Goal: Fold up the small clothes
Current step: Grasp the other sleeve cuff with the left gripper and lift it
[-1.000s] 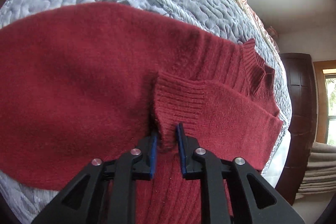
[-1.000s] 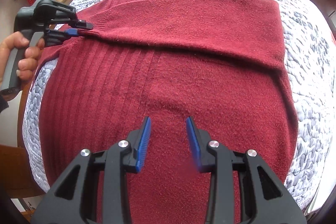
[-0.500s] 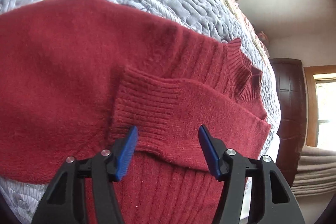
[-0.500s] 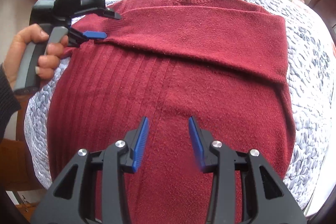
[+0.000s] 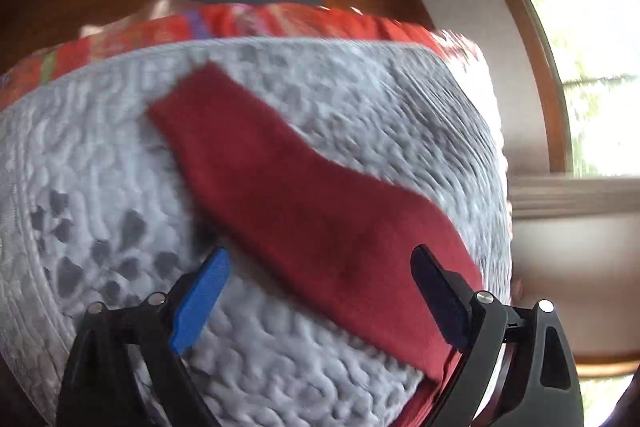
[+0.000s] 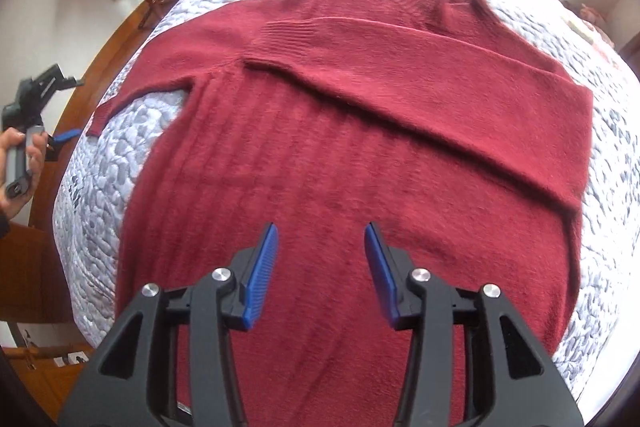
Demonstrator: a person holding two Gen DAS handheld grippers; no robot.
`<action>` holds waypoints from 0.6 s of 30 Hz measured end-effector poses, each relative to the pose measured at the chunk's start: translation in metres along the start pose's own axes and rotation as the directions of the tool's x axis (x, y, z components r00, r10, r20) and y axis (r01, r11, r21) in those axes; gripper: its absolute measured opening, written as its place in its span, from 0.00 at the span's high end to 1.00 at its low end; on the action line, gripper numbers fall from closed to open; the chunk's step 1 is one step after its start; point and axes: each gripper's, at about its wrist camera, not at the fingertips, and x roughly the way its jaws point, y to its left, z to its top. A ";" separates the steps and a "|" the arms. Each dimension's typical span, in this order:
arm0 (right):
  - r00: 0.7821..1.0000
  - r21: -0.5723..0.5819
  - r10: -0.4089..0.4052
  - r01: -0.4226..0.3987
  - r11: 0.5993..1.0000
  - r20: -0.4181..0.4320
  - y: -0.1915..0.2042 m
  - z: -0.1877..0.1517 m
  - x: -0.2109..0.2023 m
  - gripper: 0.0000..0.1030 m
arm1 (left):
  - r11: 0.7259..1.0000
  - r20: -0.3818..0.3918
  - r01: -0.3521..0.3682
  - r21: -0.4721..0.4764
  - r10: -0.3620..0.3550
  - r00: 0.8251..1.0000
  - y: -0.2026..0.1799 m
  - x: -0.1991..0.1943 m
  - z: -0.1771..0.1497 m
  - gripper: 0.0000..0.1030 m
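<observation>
Folding is mid-way: sweater [image 6: 352, 155] lies flat on the quilt [image 6: 608, 115], collar away from the right gripper [image 6: 320, 267], hem toward it. One sleeve [image 6: 420, 75] is already laid across the chest, cuff ending left of centre. The other sleeve [image 5: 304, 211] still sticks out sideways onto bare quilt, unfolded.

Right gripper: jaws apart, nothing between them, hovering over the lower body of the sweater, ribbed panel directly ahead.

Left gripper [image 5: 320, 291]: jaws spread wide, empty. Left-wrist view is motion-blurred, but the loose sleeve runs from just under the right-hand finger diagonally away and to the left, cuff at the far end. So the sleeve's long axis is roughly ahead of this gripper, angled left, not crosswise. In the right-wrist view the left gripper [image 6: 60, 111] is off the bed edge, near that cuff [image 6: 98, 119] but clear of it.

Judgement: next move is the loose sleeve, and the left hand [image 6: 20, 155] is much nearer; the right would have to cross the whole body. Grab should be at the cuff, then carry across the chest over the first sleeve. Risk: dragging the shoulder out of line.
</observation>
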 end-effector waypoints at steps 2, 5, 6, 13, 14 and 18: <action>1.000 -0.026 0.010 -0.010 1.000 -0.015 0.015 0.001 0.004 0.56 | 0.995 0.035 0.007 -0.097 -0.003 0.999 0.033 0.001 0.028 0.12; 0.999 -0.064 0.018 -0.020 0.998 -0.038 0.033 0.000 0.010 0.56 | 0.986 0.035 0.028 -0.164 -0.022 0.999 0.057 0.016 0.053 0.13; 0.999 -0.072 0.019 -0.023 0.997 -0.043 0.037 0.000 0.011 0.56 | 0.984 0.029 0.019 -0.177 -0.014 0.999 0.062 0.022 0.059 0.14; 0.999 -0.084 0.017 -0.021 0.996 -0.051 0.046 -0.002 0.014 0.56 | 0.980 0.036 -0.044 -0.196 0.053 0.998 0.071 0.049 0.070 0.33; 0.999 -0.083 0.014 -0.019 0.996 -0.052 0.045 -0.002 0.014 0.56 | 0.980 0.033 -0.063 -0.191 0.071 0.997 0.071 0.049 0.072 0.40; 0.999 -0.073 0.009 -0.013 0.997 -0.048 0.041 -0.002 0.014 0.56 | 0.974 0.028 -0.117 -0.192 0.125 0.992 0.076 0.045 0.073 0.74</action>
